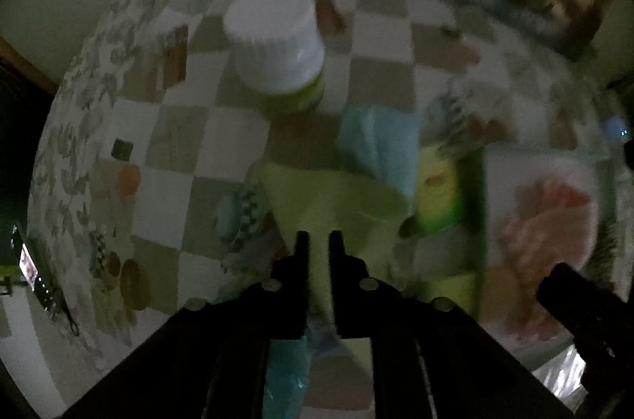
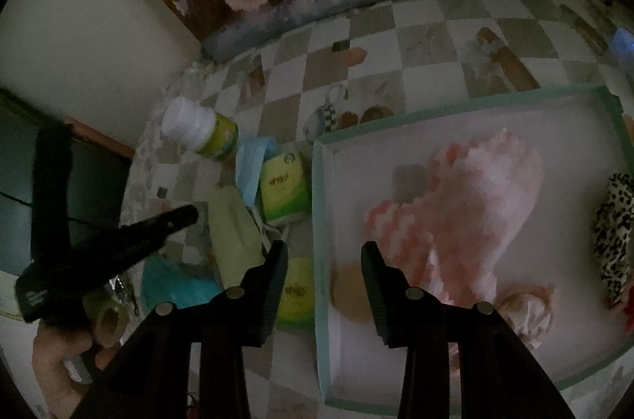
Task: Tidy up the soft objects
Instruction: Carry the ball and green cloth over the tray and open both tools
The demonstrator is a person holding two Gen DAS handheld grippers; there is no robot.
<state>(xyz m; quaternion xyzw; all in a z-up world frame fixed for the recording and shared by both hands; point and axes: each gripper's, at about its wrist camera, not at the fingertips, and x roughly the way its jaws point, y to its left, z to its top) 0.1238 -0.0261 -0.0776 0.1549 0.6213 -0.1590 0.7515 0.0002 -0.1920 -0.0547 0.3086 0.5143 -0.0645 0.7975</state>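
Care is needed at the left tool [image 1: 318, 240], whose jaws stand only narrowly parted over the pale green cloth [image 1: 337, 197] on the checkered tabletop [image 1: 190, 137], with no firm pinch visible. A thick fold should be gathered before any lift toward the box [image 2: 323, 189], where the pink cloth [image 2: 475, 205] is already laid. The right tool [image 2: 325, 252] is held released and empty over the box edge.
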